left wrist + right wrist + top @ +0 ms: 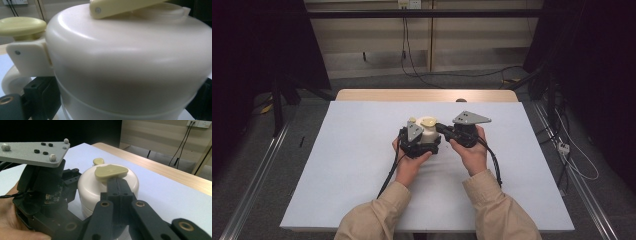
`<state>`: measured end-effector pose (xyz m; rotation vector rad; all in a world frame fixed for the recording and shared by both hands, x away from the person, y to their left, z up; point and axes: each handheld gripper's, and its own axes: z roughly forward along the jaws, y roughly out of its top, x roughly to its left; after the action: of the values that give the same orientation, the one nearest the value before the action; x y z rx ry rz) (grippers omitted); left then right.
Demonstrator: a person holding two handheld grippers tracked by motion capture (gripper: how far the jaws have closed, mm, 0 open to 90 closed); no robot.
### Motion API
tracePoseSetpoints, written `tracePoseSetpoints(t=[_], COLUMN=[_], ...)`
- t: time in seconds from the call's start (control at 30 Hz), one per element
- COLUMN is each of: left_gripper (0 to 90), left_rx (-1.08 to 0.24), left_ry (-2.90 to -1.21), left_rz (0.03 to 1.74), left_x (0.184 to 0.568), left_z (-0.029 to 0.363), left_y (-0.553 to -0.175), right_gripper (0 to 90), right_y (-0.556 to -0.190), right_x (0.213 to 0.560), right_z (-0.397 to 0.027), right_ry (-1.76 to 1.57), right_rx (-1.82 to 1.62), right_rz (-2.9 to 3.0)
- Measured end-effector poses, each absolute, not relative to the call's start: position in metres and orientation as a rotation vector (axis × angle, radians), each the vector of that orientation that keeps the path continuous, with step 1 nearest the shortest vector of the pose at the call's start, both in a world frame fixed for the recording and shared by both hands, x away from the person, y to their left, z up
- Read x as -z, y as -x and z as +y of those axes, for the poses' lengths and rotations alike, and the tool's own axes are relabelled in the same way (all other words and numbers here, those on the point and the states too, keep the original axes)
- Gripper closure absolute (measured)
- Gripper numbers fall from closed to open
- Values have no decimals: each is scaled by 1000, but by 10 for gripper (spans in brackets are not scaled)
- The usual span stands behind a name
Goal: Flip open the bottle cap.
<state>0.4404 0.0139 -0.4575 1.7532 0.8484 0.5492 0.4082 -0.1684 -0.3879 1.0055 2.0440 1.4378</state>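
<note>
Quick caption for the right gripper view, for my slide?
Right gripper, shut, at the yellow lid tab of a cream jug that the left gripper holds.

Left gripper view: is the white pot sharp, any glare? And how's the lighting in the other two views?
Left gripper view: the white pot is very close and soft, with broad highlights on its shoulder but no blown-out glare. Right gripper view: the closed jaws of the right hand-held gripper are blurred near the lens; the pot's yellow lid tab is sharper. High view: the table is evenly lit, the surroundings dark.

Cream round container [428, 134] upright mid-table, yellowish flat handle [111, 171] on lid, small yellowish knob [22, 26] at side
</note>
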Motion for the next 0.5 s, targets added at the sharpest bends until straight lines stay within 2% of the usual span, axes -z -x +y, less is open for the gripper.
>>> tracePoseSetpoints(t=[0.5], left_gripper=[51], left_rx=[-550], left_ry=[-1754], left_rz=[848], left_x=[458], left_z=[14], left_y=[-440], right_gripper=[900], right_y=[-410], right_x=[388], right_z=[-169], right_ry=[-1011], right_rx=[-1449], right_rz=[2037])
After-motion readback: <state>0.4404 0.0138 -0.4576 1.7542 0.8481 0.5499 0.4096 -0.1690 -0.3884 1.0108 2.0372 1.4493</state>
